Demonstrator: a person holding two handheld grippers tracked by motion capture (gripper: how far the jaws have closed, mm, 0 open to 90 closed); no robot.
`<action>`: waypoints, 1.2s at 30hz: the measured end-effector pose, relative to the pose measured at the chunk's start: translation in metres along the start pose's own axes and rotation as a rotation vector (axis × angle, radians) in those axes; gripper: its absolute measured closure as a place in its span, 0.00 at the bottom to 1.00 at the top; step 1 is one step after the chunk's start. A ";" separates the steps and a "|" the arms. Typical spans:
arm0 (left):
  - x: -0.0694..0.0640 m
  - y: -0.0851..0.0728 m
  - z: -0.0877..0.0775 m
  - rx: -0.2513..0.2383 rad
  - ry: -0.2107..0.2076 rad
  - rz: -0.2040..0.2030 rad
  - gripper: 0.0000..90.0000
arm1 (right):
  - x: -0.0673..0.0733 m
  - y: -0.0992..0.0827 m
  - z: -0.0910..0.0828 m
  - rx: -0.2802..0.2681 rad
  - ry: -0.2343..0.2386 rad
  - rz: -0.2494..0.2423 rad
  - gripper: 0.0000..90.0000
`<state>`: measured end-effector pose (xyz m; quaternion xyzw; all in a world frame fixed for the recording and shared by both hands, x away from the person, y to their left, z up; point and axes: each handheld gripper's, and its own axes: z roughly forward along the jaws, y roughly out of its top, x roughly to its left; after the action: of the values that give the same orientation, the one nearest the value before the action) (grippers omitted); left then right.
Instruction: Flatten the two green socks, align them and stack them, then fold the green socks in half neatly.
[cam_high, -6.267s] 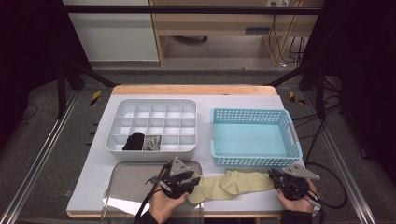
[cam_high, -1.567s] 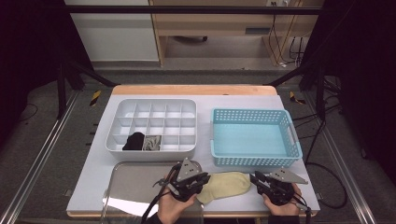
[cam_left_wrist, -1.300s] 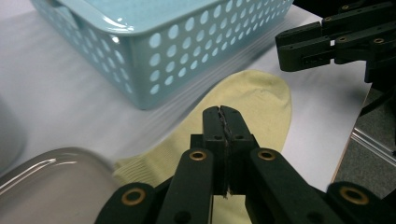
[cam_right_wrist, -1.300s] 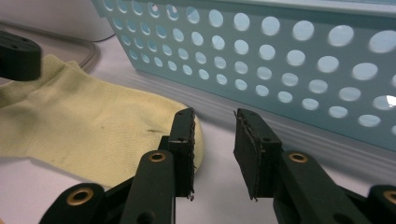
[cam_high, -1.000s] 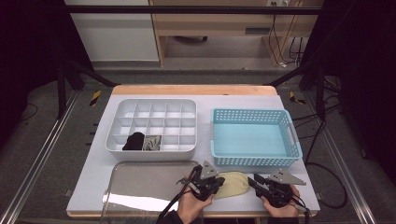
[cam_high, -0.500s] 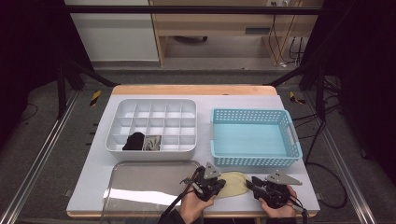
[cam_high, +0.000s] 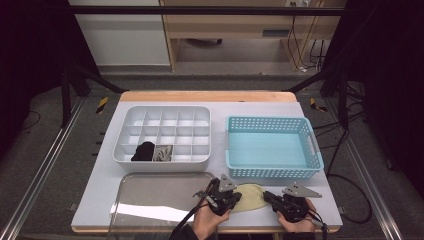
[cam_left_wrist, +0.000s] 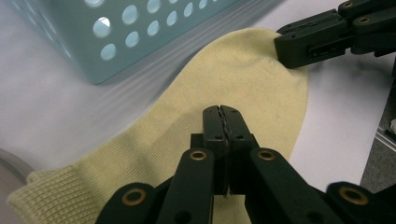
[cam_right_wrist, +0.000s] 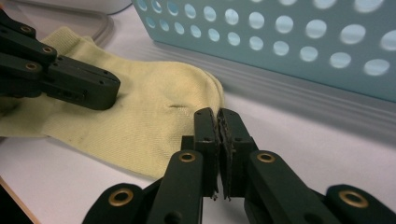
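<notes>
A pale yellow sock (cam_high: 251, 196) lies folded on the white counter (cam_high: 100, 180) at the lower middle of the high view, just below the blue basket (cam_high: 272, 148) and to the right of the metal tray (cam_high: 160, 192). The left tool (cam_high: 223, 200) sits at the sock's left side, its jaws pressed tight together on the fabric; in the left tool's own view the closed tips (cam_left_wrist: 223, 122) sit in the middle of the frame, pinching the knit. The right tool (cam_high: 274, 199) sits at the sock's right edge. Its jaws have just been closing and now stand almost together; in its own view the tips (cam_right_wrist: 217, 122) meet at the sock's rim (cam_right_wrist: 154, 116), near the centre of the frame, with the edge of the fabric between them. Each tool shows as a black bar in the other's view, resting on the sock. In the upper left of the counter stands a white divided box (cam_high: 165, 131) holding a black item (cam_high: 144, 151) and a grey item (cam_high: 162, 153) in two neighbouring front compartments.
</notes>
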<state>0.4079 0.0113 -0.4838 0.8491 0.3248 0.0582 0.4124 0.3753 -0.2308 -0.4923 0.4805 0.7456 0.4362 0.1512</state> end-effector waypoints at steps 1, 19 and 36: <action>0.000 0.000 0.000 0.000 0.000 0.001 0.99 | 0.000 0.002 -0.002 -0.015 0.004 -0.001 0.97; 0.001 0.002 0.000 0.009 -0.009 -0.017 0.98 | 0.020 0.019 -0.022 -0.115 0.083 -0.060 0.97; 0.031 -0.024 -0.082 -0.063 0.078 -0.039 0.88 | 0.026 0.026 -0.025 -0.124 0.089 -0.081 0.97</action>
<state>0.3907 0.0948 -0.4533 0.8263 0.3551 0.0932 0.4272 0.3613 -0.2171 -0.4520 0.4198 0.7420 0.4959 0.1650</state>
